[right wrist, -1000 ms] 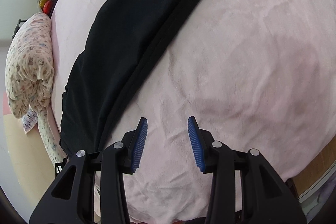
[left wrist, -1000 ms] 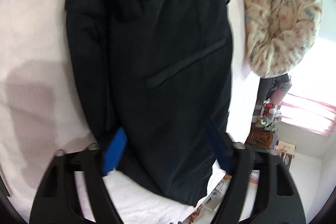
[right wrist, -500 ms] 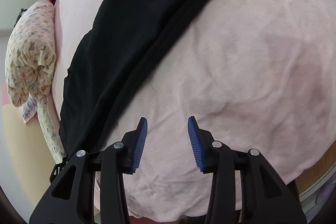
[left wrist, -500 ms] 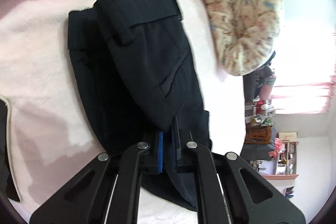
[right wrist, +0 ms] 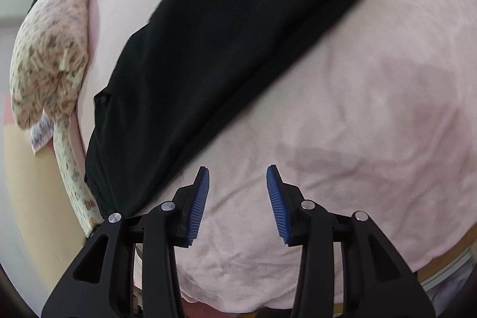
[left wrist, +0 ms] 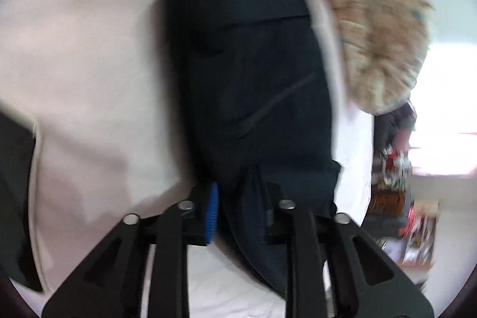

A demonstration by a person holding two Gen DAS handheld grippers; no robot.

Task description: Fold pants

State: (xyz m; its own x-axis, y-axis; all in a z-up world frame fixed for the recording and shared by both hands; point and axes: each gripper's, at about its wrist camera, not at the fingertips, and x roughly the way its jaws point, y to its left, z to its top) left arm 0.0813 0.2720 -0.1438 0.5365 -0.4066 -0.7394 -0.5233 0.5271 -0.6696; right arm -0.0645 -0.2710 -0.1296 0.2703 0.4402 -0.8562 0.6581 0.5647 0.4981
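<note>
My left gripper [left wrist: 238,210] has a fold of the black pants [left wrist: 253,85] between its fingers. Its jaws are opening, and the fabric still bunches in the gap, running down past the blue left pad [left wrist: 212,213]; the right pad is hidden behind cloth. Motion blur keeps me from confirming whether the pads still press on the fabric.

The pants lie on a pale pink blanket [left wrist: 89,64] covering the bed. In the left wrist view the waistband end sits at the far side, toward the top of the frame, with a slanted pocket seam visible mid-panel. A floral pillow [left wrist: 384,29] rests just beside the pants on the right, near the bed edge. A cluttered room area [left wrist: 396,169] shows beyond, blurred.

My right gripper [right wrist: 237,204] hangs over bare blanket [right wrist: 357,124], its 2 blue-padded fingers [right wrist: 198,204] standing apart with nothing between them. In that view a long leg of the pants [right wrist: 223,49] runs diagonally from upper right to lower left, its lower end passing just beside the left finger base. The floral pillow [right wrist: 50,49] lies at the left edge of the bed, well apart from this gripper.
</note>
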